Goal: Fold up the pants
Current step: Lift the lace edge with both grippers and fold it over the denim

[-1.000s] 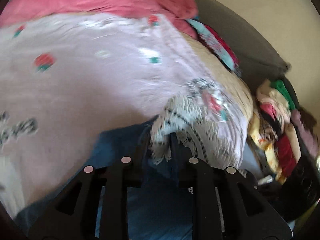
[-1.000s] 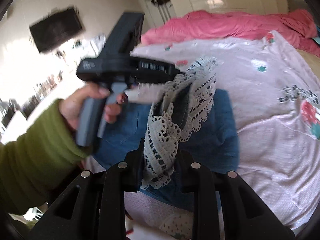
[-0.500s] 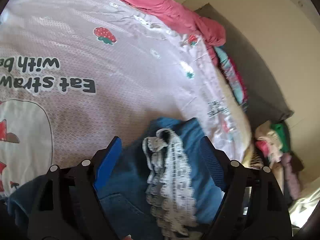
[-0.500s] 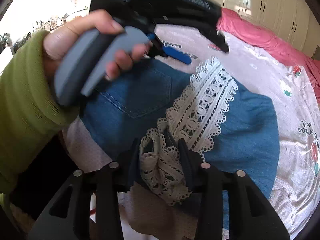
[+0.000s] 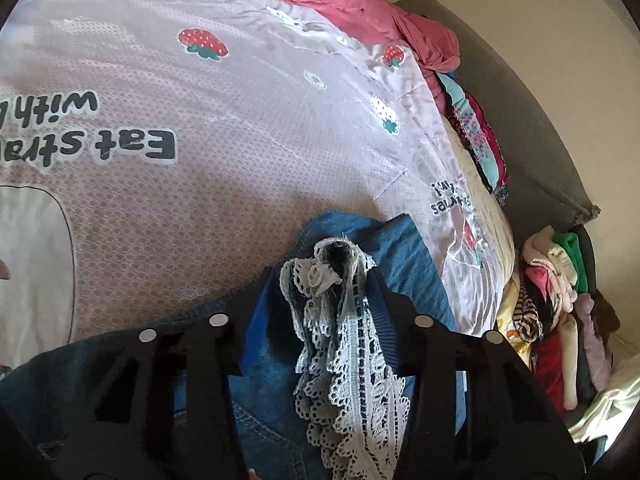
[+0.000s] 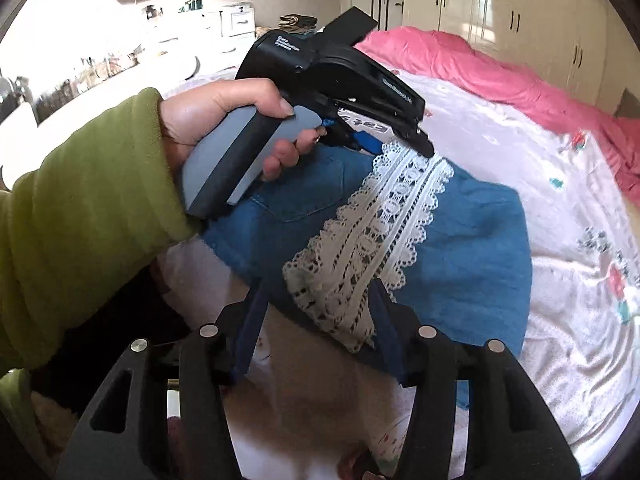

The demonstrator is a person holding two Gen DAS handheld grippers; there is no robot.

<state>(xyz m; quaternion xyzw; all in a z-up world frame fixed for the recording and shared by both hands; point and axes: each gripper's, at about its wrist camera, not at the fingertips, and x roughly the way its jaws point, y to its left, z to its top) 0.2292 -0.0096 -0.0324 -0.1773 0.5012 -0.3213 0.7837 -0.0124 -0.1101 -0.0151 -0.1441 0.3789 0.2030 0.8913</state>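
Denim pants [image 5: 416,264] with a white lace band [image 5: 352,360], partly folded on a strawberry-print quilt [image 5: 240,200].

Left wrist view: the left gripper [image 5: 320,280] straddles the far end of the lace band. Its jaws have just been closing, and the lace stands bunched in a raised tuft between them, so it reads as clenched on that end. Blue denim spreads to either side of the band, with the quilt beyond it. A pile of other clothes [image 5: 552,280] lies well to the right of the band, off the bed.

Right wrist view: the right gripper [image 6: 316,288] sits at the near end of the lace band [image 6: 380,220]. Its jaws have just been opening. The lace lies between them, but one pad stands clear of it — released, not grasping. At the band's opposite end the left gripper [image 6: 400,140] comes down onto the lace, held by a hand [image 6: 224,120] in a green sleeve [image 6: 80,200]. The pants [image 6: 472,240] lie flat around the band as a compact blue block, a back pocket showing to its left.

Step in hand, as judged: a fold has been laid down and the grips are being reset, one end let go and the other retaken. The next move probably calls for the right jaws to clear the lace without dragging it — then a fresh hold on an edge for a further fold or for smoothing.
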